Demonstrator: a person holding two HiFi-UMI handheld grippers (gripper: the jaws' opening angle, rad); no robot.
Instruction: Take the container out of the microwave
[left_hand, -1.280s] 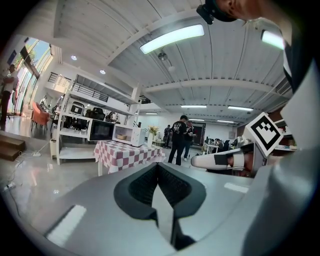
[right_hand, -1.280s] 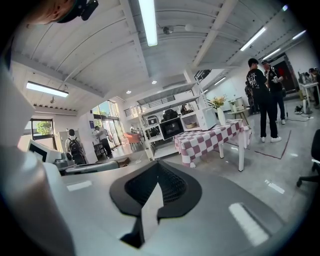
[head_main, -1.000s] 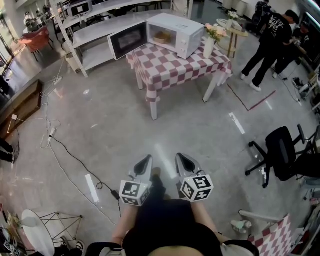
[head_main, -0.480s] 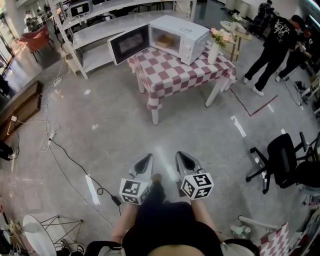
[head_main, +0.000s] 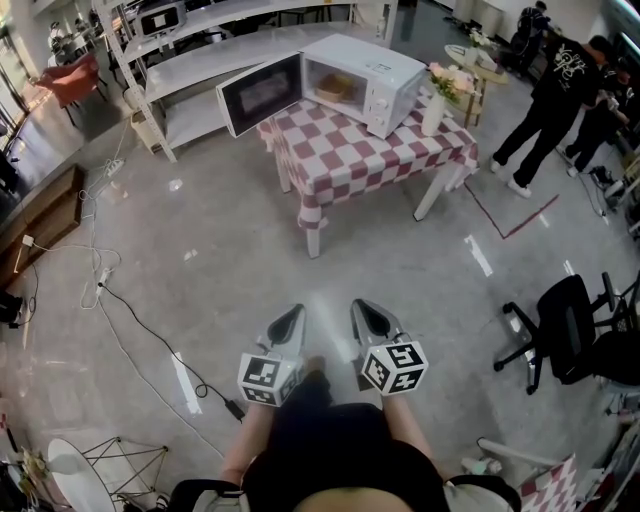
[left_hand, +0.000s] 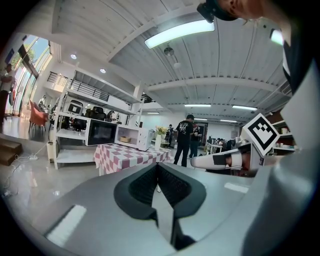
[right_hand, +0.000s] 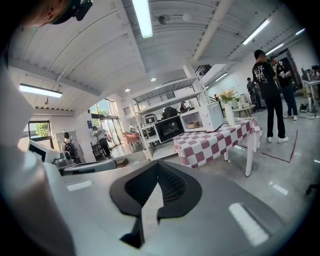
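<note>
Head view: the white box-shaped microwave (head_main: 365, 75) stands on the red-and-white checked table (head_main: 370, 150), with its dark glass door (head_main: 260, 93) swung open. The tan round container (head_main: 333, 88) sits inside it, far ahead of both tools. The left gripper (head_main: 292, 318) and the right gripper (head_main: 362, 315) are pressed together and hold nothing. The right one seems slightly nearer to the microwave.

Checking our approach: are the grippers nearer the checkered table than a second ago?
Yes. The left gripper and right gripper have advanced toward the checkered table, which sits lower in the head view, nearer them.
</note>
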